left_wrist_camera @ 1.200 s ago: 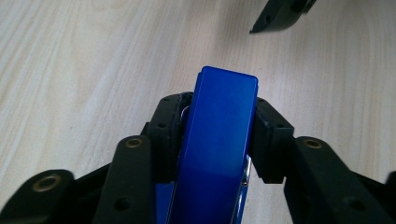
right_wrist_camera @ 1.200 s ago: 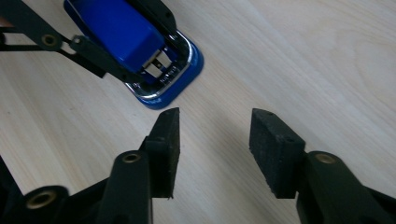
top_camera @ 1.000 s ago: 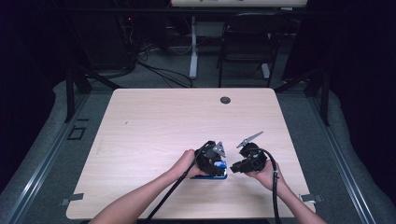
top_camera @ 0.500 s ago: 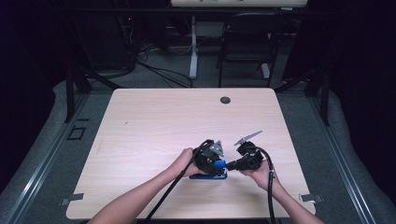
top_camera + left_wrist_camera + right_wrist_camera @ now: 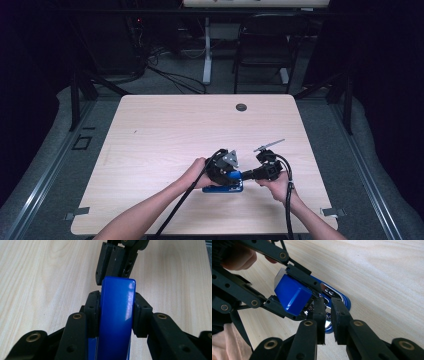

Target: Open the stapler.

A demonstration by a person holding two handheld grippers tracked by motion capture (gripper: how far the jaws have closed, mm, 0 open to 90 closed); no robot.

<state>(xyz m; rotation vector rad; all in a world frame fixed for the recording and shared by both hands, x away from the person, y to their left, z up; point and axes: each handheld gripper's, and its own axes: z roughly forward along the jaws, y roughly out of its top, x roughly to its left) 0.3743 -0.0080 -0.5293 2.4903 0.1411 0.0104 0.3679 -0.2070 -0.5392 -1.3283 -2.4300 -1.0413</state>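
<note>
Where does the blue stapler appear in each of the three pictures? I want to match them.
High view: the blue stapler lies near the table's front edge, between the two hands.
Left gripper view: its blue top fills the centre, clamped by the left gripper.
Right gripper view: it sits left of centre, with its base on the wood.
Shared landmark: the right gripper, whose jaws meet the stapler's front end.

The stapler [image 5: 223, 187] lies on the table's [image 5: 165, 130] near edge, right of centre.
</note>
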